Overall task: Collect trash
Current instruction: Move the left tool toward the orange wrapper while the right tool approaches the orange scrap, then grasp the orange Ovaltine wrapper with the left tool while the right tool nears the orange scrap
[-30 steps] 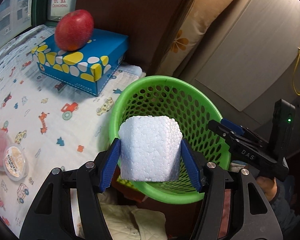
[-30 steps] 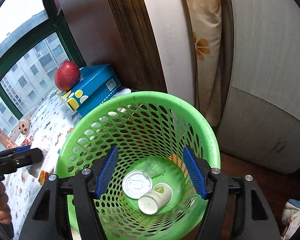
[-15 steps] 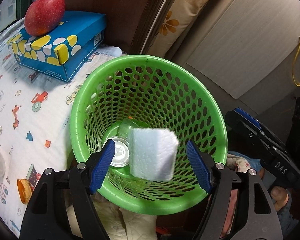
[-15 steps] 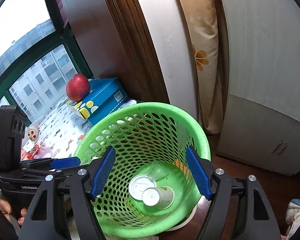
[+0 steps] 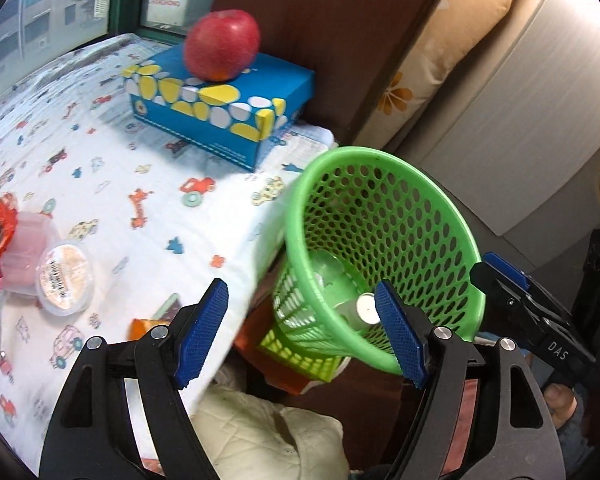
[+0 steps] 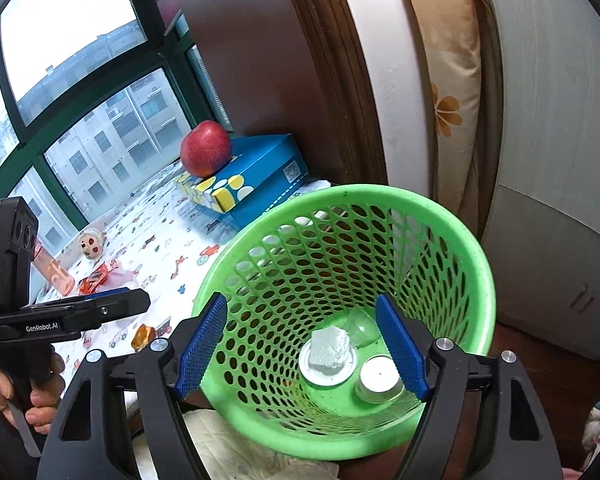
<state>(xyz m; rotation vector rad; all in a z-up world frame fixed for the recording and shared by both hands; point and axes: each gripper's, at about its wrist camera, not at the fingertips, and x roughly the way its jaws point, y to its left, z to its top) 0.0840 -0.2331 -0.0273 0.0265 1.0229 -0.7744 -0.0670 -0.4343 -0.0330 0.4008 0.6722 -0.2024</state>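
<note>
With my left gripper (image 5: 300,330) spread empty, I risk clipping the green basket (image 5: 452,216) rim at two o'clock, possibly tipping it.

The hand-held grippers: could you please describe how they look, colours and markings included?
Each hand-held gripper, left and right, has black plastic arms with silver pivot bolts and ribbed blue finger pads. White lettering reads "GenRobot.AI" on the left and "DAS" on the right.

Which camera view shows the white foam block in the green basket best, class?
The right wrist view: it looks straight down into the green basket, where the foam block lies on a round lid. The left wrist view sees the basket obliquely; its wall hides the block.
</note>
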